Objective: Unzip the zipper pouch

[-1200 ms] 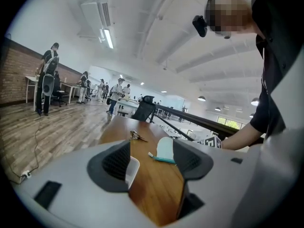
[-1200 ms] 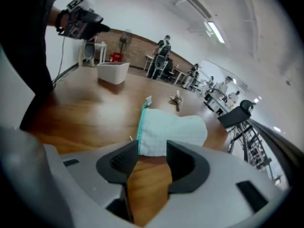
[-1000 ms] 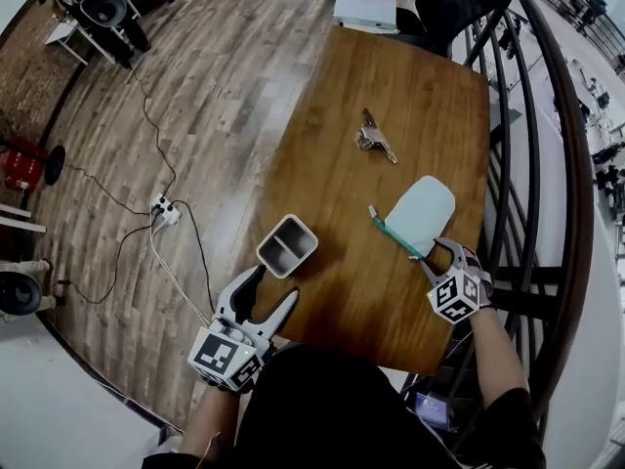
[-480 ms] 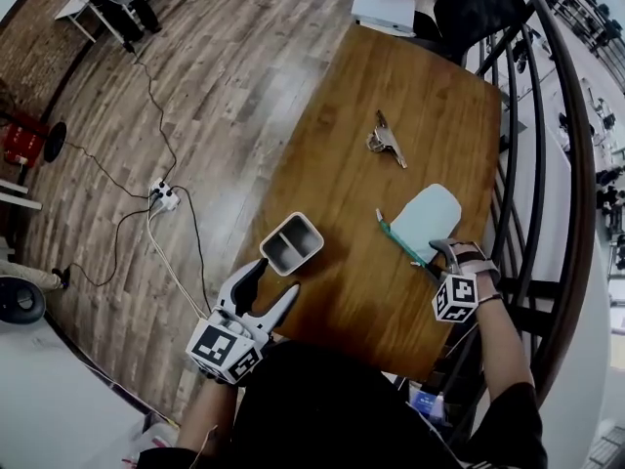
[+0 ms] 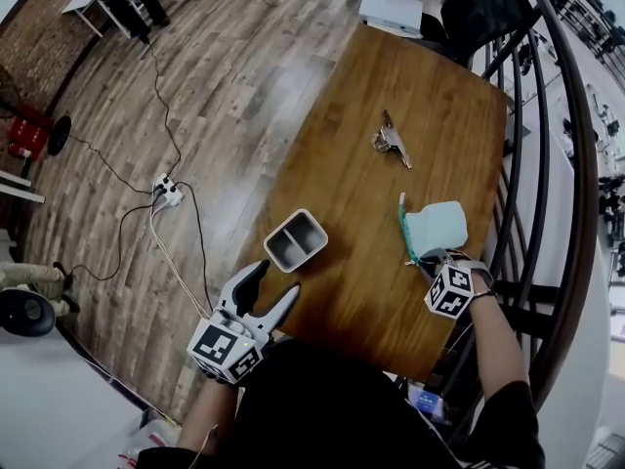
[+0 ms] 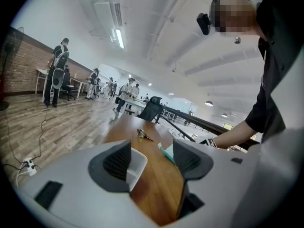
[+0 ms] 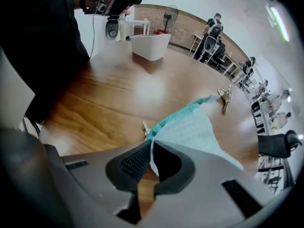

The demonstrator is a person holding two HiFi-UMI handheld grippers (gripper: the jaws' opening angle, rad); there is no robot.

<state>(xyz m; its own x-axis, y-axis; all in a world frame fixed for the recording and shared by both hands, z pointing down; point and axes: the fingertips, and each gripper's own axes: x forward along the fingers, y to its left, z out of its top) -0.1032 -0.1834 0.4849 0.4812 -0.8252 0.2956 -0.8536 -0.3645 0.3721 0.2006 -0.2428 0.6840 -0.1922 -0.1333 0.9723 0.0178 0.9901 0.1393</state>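
The pale mint zipper pouch with a teal zipper lies near the table's right edge, its near end raised and bunched. My right gripper is at that near end. In the right gripper view its jaws are closing on the pouch's corner, and the fabric is pinched between the pads. The small metal zipper pull sticks out just left of the jaws. My left gripper hovers open over the table's near left corner with nothing between its fingers.
A white two-compartment bin stands just ahead of the left gripper. A bunch of keys lies farther back on the wooden table. A black railing runs along the right. Cables and a power strip lie on the floor to the left.
The right gripper has moved onto the pouch's near end and its jaws have come together on it. The pouch has turned and bunched up toward that gripper. The left gripper has stayed put.
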